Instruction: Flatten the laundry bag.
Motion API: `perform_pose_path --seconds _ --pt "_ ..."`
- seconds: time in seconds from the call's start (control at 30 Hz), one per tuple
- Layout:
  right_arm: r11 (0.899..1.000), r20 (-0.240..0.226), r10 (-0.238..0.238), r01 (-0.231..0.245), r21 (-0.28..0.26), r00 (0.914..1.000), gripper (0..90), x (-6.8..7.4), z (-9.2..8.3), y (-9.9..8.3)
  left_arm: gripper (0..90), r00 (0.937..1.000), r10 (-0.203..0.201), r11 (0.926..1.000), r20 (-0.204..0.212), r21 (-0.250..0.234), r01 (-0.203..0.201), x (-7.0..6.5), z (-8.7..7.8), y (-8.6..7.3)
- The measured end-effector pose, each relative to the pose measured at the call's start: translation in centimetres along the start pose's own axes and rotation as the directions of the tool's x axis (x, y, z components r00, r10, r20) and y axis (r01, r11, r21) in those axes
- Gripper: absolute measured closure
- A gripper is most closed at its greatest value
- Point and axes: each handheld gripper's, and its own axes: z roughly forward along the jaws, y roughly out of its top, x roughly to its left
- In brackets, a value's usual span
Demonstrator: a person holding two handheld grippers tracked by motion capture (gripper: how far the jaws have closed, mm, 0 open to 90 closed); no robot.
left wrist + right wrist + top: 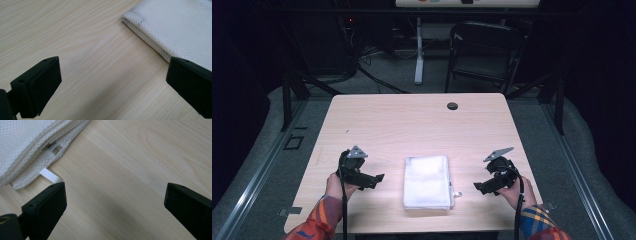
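Lying flat near the front edge of the worktop [377,120], a folded white mesh bag [427,181] sits between the two tools, apart from both. The left tool [374,178] is held just beside the bag's left edge, its jaws spread wide and pointing toward the bag with nothing between them; in the left gripper view the bag [175,27] fills the upper right corner, and one jaw stands in front of its near edge without visibly pressing on it. The right tool [482,187] is held near the bag's right edge, its jaws likewise spread wide and empty, aimed at the lower right corner of the bag. In the right gripper view the bag [30,142] lies at the upper left, with bare wood between the jaws.

The worktop is a pale wood-grain surface with rounded corners and a small dark round cap [452,106] near its far edge. Grey carpet surrounds it, a dark folding chair [484,52] and a white table leg [418,50] stand beyond, and the room behind is dim. The person's sleeves [314,222] are plaid in orange and blue.

The bag is rectangular, of fine white netting folded in several layers, its edges stacked neatly. A white zipper [53,147] shows between the layers at one corner, and a flat white tab [50,175] pokes out below it onto the wood.
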Motion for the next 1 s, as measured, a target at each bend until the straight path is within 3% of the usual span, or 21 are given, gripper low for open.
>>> perform_pose_path --seconds 0.43,0.67,0.83,0.87,1.0 --pt "1.0 -0.027 0.0 0.001 0.011 0.9996 4.6 0.3 0.0 0.1 0.0 0.9992 0.04 0.9992 0.006 0.007 -0.04 -0.8 0.2 0.4" --pt "1.0 -0.04 -0.008 0.009 0.023 0.9992 5.0 0.5 0.3 0.1 0.0 0.9964 0.077 0.9968 0.035 0.016 -0.078 -1.8 0.4 0.8" --pt "0.999 -0.038 -0.015 0.016 0.033 0.9992 5.2 0.5 0.2 0.2 0.0 0.9922 0.115 0.9933 0.049 0.011 -0.115 -2.9 0.5 1.2" --pt "0.999 -0.043 -0.012 0.014 0.031 0.999 5.3 0.6 0.3 0.2 0.0 0.9887 0.139 0.9902 0.056 0.008 -0.14 -3.5 0.5 1.4" --pt "0.999 -0.043 -0.013 0.014 0.034 0.999 5.5 0.7 0.3 0.3 0.0 0.9832 0.168 0.9858 0.071 -0.001 -0.168 -4.6 0.7 1.7"
